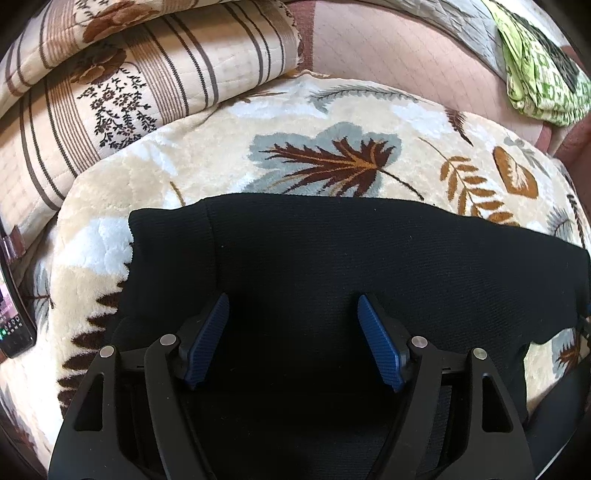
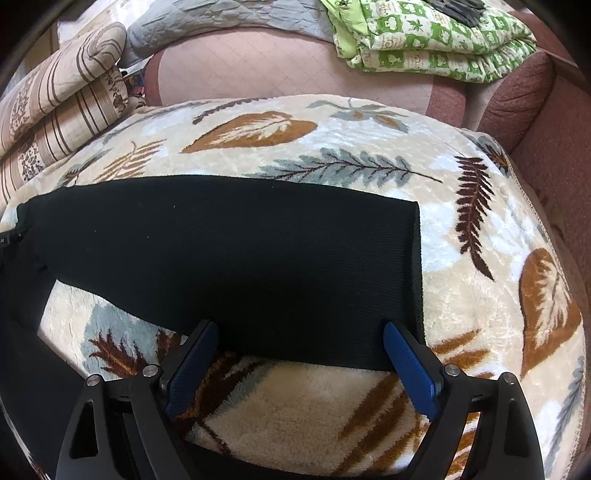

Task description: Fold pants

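The black pants (image 1: 332, 254) lie flat on a cream leaf-patterned blanket (image 1: 332, 110). My left gripper (image 1: 293, 306) is open, its blue pads spread over the pants' wide end, holding nothing. In the right wrist view the pants (image 2: 240, 240) stretch across as a long leg ending in a hem (image 2: 417, 266) at the right. My right gripper (image 2: 299, 332) is open, its blue fingertips at the near edge of the leg close to the hem, with the blanket (image 2: 295, 398) below them.
A folded beige striped quilt (image 1: 129, 81) lies at the back left. A folded green patterned blanket (image 2: 424, 40) rests on the pink sofa (image 2: 258, 70) behind. A grey quilt (image 2: 221, 18) lies at the back. A dark phone-like device (image 1: 14, 314) sits at the far left.
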Available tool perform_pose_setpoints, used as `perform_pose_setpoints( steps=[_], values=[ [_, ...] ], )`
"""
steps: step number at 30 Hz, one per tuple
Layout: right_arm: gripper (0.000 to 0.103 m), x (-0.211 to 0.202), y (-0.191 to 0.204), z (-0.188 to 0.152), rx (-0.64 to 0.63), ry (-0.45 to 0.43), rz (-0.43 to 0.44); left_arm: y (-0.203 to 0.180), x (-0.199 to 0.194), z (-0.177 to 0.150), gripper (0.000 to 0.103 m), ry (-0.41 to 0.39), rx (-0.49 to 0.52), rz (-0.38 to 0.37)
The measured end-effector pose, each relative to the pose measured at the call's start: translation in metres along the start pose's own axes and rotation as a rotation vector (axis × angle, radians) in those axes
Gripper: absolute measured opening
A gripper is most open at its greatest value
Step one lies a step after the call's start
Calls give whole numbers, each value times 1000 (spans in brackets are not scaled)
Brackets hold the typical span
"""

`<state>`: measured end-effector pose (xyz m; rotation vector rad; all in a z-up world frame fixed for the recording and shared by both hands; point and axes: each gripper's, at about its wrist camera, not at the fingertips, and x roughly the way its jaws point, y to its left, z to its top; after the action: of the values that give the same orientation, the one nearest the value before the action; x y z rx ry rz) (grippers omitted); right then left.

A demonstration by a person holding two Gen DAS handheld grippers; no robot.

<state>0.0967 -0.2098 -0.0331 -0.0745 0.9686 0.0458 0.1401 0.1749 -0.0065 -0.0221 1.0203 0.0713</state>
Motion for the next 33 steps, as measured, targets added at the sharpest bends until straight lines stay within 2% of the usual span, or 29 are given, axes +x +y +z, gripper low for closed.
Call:
perform_pose_setpoints(
  steps=[4,9,33],
  values=[
    [90,-1,1,0,-10,5,-1,-6,-3,-1,73,-20,45,39],
    [90,-1,-1,0,-10,11,3,2,0,0,73,0,10,-3],
    [91,-2,0,-3,-7,-6,0,2,-1,-2,74,-12,3,-9]
  ],
)
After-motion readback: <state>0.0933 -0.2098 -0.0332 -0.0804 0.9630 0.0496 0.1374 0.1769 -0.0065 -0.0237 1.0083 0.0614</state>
